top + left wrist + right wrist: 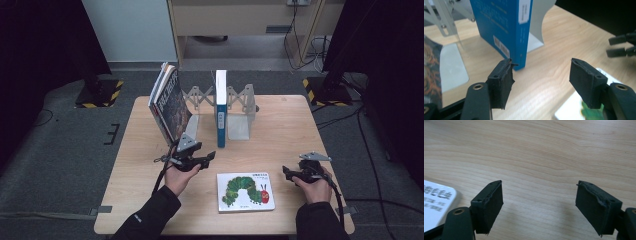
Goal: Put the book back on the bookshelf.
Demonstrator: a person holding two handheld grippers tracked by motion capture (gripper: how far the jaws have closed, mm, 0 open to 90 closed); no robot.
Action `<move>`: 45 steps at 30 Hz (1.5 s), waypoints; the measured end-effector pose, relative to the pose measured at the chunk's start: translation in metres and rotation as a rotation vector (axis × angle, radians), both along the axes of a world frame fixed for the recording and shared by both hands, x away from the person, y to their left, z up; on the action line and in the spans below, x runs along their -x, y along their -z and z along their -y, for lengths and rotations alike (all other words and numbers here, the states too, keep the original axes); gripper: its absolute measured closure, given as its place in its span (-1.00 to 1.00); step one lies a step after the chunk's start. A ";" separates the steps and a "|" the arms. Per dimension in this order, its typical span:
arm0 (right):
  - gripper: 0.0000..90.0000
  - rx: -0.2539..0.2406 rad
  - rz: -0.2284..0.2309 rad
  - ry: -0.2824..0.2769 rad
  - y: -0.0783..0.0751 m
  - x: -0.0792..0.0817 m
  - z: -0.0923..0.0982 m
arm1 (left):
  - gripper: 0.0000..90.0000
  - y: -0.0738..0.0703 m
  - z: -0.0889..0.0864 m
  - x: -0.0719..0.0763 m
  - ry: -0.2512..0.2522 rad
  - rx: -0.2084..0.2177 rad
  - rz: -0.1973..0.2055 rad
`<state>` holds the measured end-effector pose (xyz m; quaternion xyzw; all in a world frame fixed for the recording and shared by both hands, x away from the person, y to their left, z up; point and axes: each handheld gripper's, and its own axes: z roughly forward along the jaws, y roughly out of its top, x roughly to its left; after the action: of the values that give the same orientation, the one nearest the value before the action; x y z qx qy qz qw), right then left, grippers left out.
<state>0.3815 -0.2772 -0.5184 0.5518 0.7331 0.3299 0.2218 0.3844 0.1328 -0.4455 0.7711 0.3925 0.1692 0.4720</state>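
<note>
1. The flat white caterpillar picture book (246, 191) lies face up on the pale wooden desk (290, 125), between both hands, probably waiting to be shelved.
2. The left tool (211, 156) is released, its jaws spread and empty, just off the lower corner of the upright blue book (504, 27).
3. That blue book stands against the white metal bookend (239, 125), which keeps it vertical.
4. The right tool (286, 172) is also released, hovering over bare wood just right of the picture book.
</note>
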 end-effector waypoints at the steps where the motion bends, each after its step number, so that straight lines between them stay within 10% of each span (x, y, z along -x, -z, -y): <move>1: -0.49 -0.007 0.001 -0.004 -0.001 0.001 -0.001 | -0.24 0.001 -0.002 0.002 -0.001 -0.001 -0.007; 16: -0.36 -0.095 0.026 -0.091 -0.018 0.019 -0.020 | -0.28 0.047 0.002 0.033 0.060 -0.081 -0.157; 36: -0.34 -0.153 -0.052 -0.212 -0.006 0.039 -0.045 | -0.32 0.075 0.034 0.038 0.135 -0.134 -0.216; 45: -0.35 -0.151 -0.089 -0.244 0.000 0.039 -0.057 | -0.47 0.083 0.031 0.036 0.123 -0.066 -0.241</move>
<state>0.3425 -0.2197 -0.5187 0.4877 0.7770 0.3840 0.1053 0.3480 0.1022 -0.5287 0.8234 0.3928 0.0589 0.4052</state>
